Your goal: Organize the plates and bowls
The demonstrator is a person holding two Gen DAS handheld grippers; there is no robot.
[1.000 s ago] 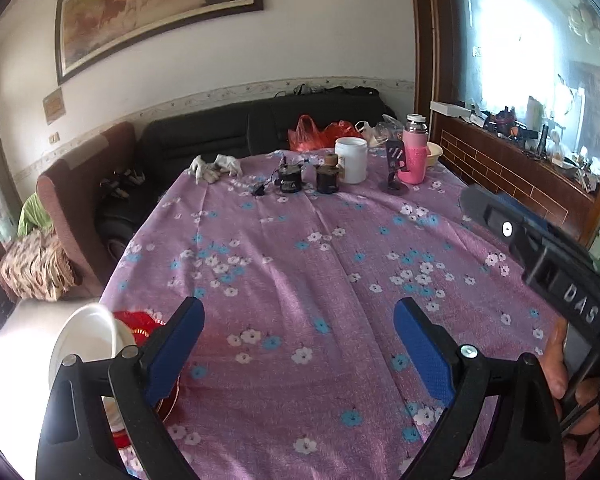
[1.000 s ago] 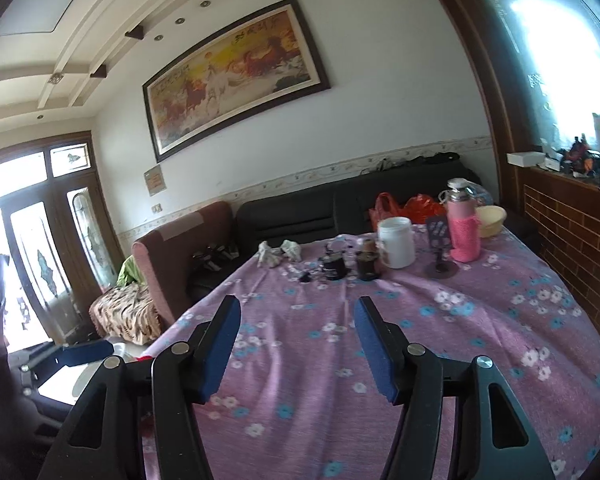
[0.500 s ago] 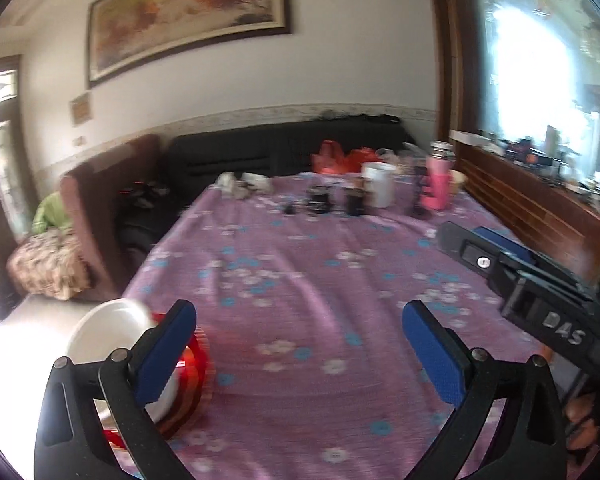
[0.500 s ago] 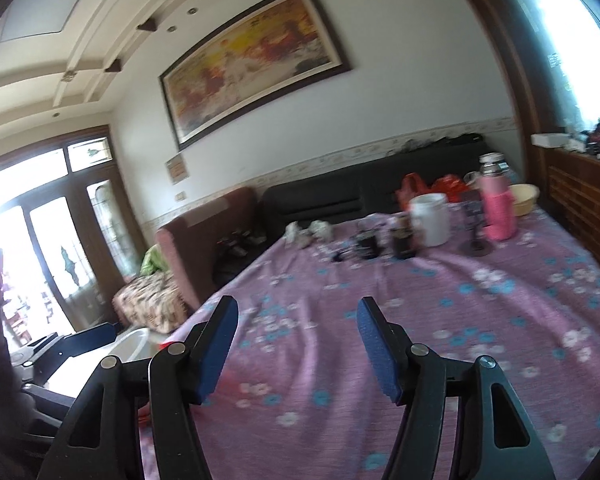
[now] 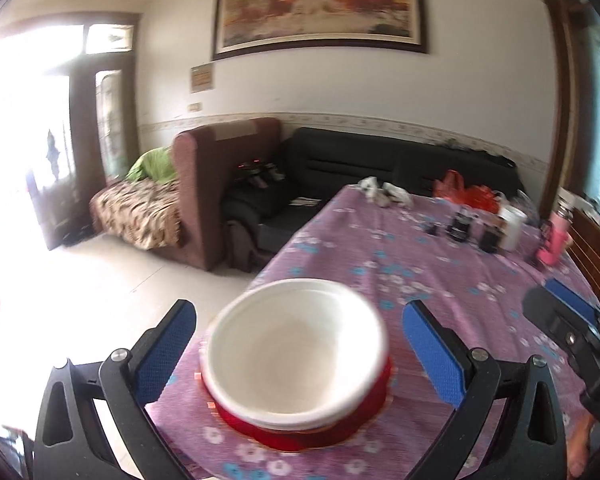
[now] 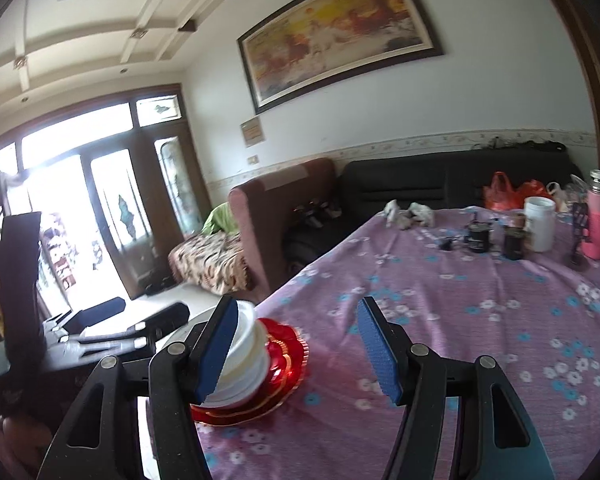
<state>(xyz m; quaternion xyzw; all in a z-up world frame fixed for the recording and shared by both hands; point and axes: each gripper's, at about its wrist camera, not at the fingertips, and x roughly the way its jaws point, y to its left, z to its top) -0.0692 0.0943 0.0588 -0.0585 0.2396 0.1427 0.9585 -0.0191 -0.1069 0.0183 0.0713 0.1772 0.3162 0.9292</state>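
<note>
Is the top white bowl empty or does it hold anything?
Empty. The top white bowl sits upright on a stack over the red plates, its bare white inside visible in the left wrist view.

Table w/ purple floral cloth [image 6: 480, 320], red plates [image 6: 284, 360] near edge, white jar [image 6: 540, 224], pink flask [image 6: 598, 224] at far end

Bowls [image 5: 296, 354] on plate [image 6: 286, 354] — table's [image 6: 460, 320] near edge

White bowls [image 5: 296, 344] sit on red plates [image 6: 284, 364]; the bench's cloth [image 6: 480, 320] is purple with blue and white flowers; hand-held gripper pads [image 5: 436, 356] are blue.
</note>
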